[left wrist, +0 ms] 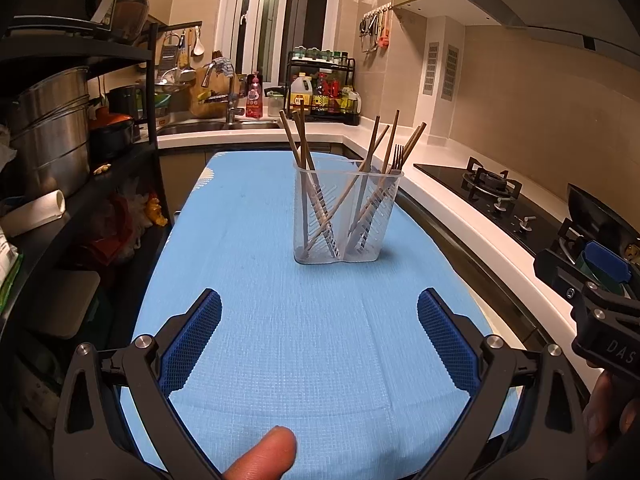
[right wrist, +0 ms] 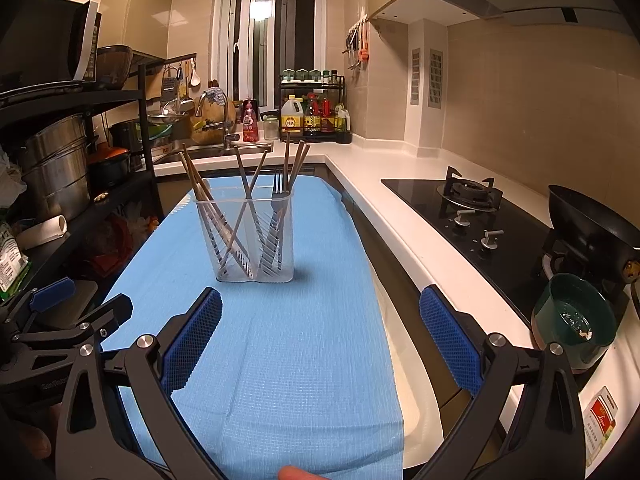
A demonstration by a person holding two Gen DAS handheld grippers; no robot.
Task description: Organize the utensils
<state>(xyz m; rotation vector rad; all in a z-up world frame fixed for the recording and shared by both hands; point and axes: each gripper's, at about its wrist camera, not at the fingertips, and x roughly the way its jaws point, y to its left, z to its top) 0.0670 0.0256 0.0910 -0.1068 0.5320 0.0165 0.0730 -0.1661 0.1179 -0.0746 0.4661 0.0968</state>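
Note:
A clear plastic two-compartment utensil holder (left wrist: pixel 346 216) (right wrist: pixel 250 236) stands upright on the blue cloth (left wrist: pixel 288 340) (right wrist: pixel 288 344) covering the table. Several wooden chopsticks (left wrist: pixel 298 148) (right wrist: pixel 192 178) lean in both compartments. A metal fork (left wrist: pixel 397 157) (right wrist: pixel 279 192) stands tines up in the right compartment. My left gripper (left wrist: pixel 319 334) hovers open over the cloth, well short of the holder, with nothing between its blue pads. My right gripper (right wrist: pixel 320 332) is open and empty too, over the cloth's right edge. Each gripper shows at the other view's side edge.
A white counter (right wrist: pixel 400 216) runs along the right with a black gas hob (right wrist: pixel 468 208), a wok (right wrist: pixel 592 224) and a green bowl (right wrist: pixel 572 320). Black shelving (left wrist: pixel 80 184) with steel pots lines the left. Sink (left wrist: pixel 208 126) and bottle rack (left wrist: pixel 324 96) stand at the back.

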